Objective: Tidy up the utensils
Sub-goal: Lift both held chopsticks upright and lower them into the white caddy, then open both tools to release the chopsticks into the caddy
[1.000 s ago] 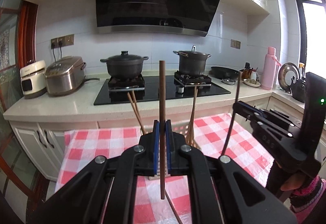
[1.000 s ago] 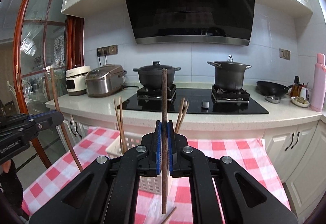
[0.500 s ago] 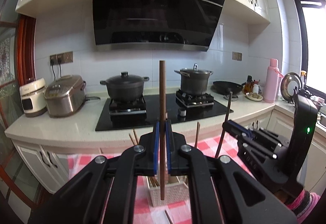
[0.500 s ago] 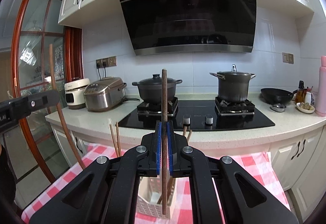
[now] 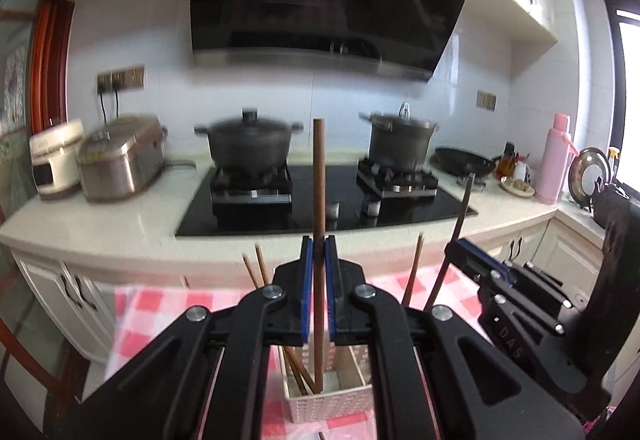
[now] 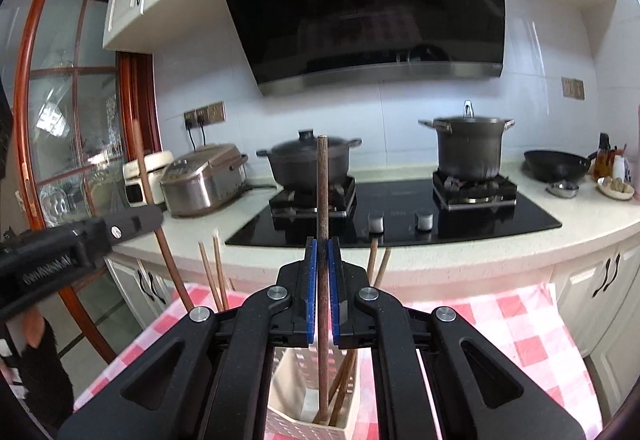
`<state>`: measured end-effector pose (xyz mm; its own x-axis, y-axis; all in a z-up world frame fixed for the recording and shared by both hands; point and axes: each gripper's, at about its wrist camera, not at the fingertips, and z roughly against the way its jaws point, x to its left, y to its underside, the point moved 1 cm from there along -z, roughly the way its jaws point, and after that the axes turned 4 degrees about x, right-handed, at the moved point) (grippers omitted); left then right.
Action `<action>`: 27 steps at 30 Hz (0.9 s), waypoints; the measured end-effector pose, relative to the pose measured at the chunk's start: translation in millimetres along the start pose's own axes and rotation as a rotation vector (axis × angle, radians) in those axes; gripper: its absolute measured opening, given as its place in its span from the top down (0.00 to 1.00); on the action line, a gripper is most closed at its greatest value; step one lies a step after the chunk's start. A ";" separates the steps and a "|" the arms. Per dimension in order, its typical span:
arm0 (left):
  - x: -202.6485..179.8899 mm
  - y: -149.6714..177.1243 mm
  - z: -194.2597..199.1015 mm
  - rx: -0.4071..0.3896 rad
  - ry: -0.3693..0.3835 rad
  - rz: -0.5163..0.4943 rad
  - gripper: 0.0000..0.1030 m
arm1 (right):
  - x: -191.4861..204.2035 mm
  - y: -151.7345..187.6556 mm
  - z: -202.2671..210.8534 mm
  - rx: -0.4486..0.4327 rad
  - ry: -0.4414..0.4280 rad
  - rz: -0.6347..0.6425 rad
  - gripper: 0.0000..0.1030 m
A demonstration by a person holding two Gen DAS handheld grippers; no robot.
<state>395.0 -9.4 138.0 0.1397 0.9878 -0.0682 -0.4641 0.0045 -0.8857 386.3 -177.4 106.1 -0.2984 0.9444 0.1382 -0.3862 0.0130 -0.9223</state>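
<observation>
My left gripper (image 5: pixel 319 292) is shut on a brown chopstick (image 5: pixel 319 192), held upright with its lower end inside the white perforated utensil basket (image 5: pixel 328 406). My right gripper (image 6: pixel 322 292) is shut on another brown chopstick (image 6: pixel 322 192), also upright, with its tip down in the same basket (image 6: pixel 296 420). Several chopsticks (image 5: pixel 256 272) stand in the basket. The right gripper shows at the right of the left wrist view (image 5: pixel 460 252); the left gripper shows at the left of the right wrist view (image 6: pixel 156 218).
The basket stands on a red-and-white checked cloth (image 6: pixel 500 324) before a counter (image 5: pixel 120 224) with a black hob (image 5: pixel 400 208), two pots (image 5: pixel 248 144), rice cookers (image 5: pixel 120 160), a wok (image 5: pixel 464 160) and a pink flask (image 5: pixel 554 156).
Both grippers have lowered and come closer over the basket; both chopstick tips, above the cloth a second ago, now reach inside it.
</observation>
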 end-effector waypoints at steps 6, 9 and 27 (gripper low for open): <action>13.8 29.1 -39.2 0.097 -0.010 0.032 0.94 | -3.8 21.6 -21.2 0.070 0.007 0.000 0.94; 15.2 42.0 -51.3 0.114 -0.042 0.023 0.94 | -9.1 30.5 -31.0 0.100 0.007 -0.018 0.94; 36.7 73.5 4.1 -0.008 -0.250 0.043 0.15 | -28.3 40.6 11.8 0.082 0.059 -0.041 0.69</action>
<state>362.4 27.8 72.4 -0.1013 0.9948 0.0094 -0.4583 -0.0383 -0.8880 368.8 -207.5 69.0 -0.2299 0.9614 0.1514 -0.4679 0.0273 -0.8834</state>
